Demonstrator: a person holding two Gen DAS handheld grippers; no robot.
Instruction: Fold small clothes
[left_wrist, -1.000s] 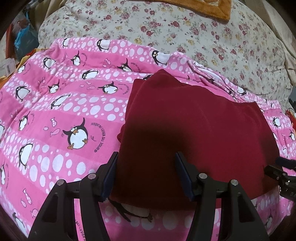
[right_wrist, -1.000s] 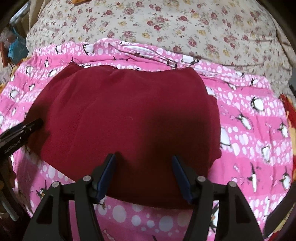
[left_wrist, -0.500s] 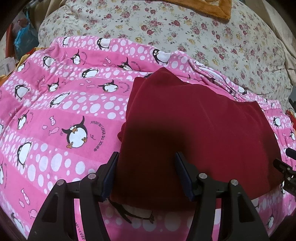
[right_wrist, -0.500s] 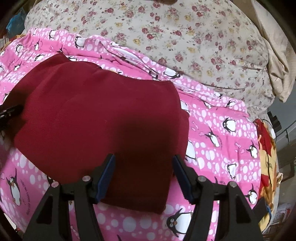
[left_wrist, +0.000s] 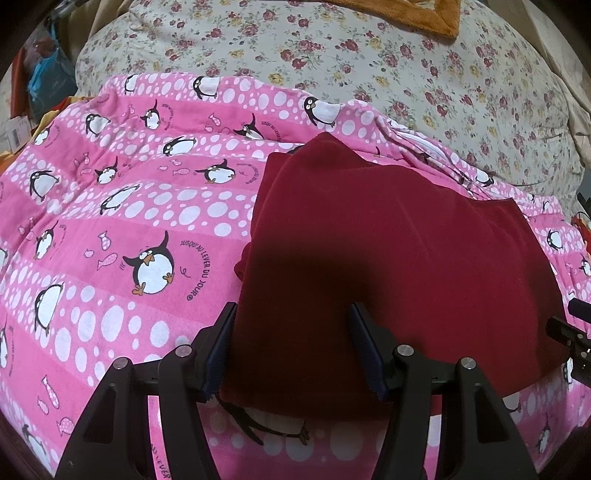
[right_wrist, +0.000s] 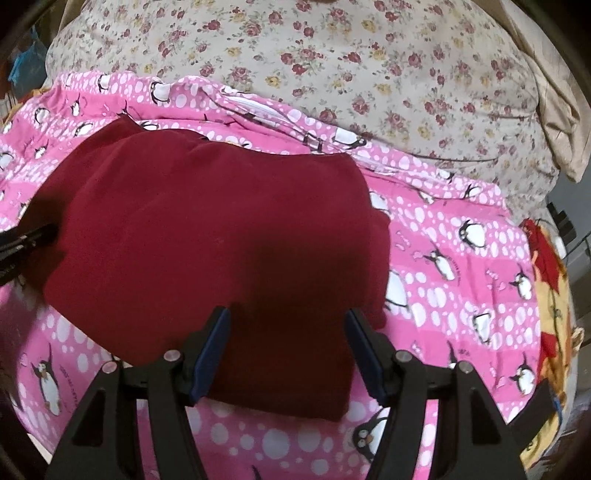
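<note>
Dark red garment (left_wrist: 388, 266) lies flat on pink penguin blanket (left_wrist: 122, 229) on bed, long axis left-right. Left hand-held gripper (left_wrist: 291, 347) and right hand-held gripper (right_wrist: 288, 350): both released, jaws apart above near edge.

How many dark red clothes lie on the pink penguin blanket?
1. A single dark red garment lies flat on the pink penguin blanket, ahead of both open grippers. It looks folded in layers, so another piece could be hidden underneath.
</note>
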